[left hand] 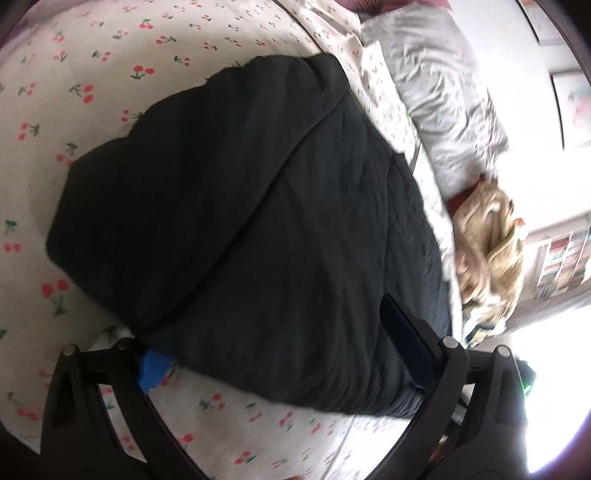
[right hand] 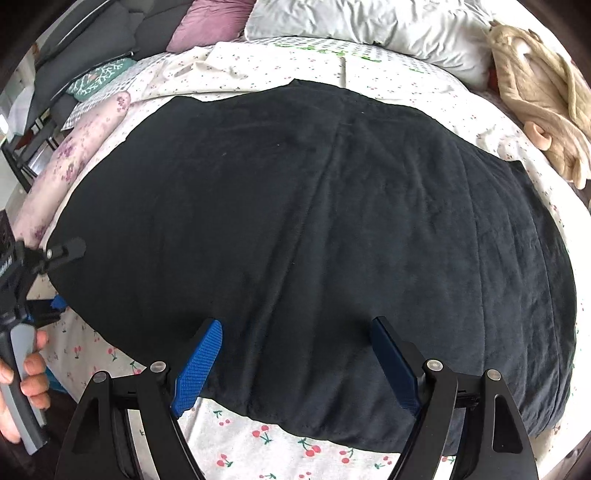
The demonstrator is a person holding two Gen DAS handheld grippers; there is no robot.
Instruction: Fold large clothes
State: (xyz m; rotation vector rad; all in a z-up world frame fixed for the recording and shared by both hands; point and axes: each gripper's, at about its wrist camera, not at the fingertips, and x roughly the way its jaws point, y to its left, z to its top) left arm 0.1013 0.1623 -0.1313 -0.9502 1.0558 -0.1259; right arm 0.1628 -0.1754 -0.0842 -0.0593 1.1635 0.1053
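Note:
A large black fleece garment [right hand: 314, 229] lies spread and partly folded on a bed with a cherry-print sheet [right hand: 266, 439]. In the left wrist view the garment [left hand: 240, 229] shows a thick folded layer on its left side. My left gripper [left hand: 277, 354] is open, its fingers straddling the garment's near edge, one blue pad [left hand: 153, 369] at the edge on the sheet. My right gripper [right hand: 299, 362] is open and empty, hovering over the garment's near edge. The left gripper and the hand holding it also show at the left of the right wrist view [right hand: 22, 295].
Grey pillows [right hand: 354, 22], a pink pillow [right hand: 210, 22] and a floral bolster [right hand: 74, 162] lie at the bed's far and left sides. A beige plush toy [right hand: 543, 96] lies at the right. The bed's edge is at the right in the left wrist view.

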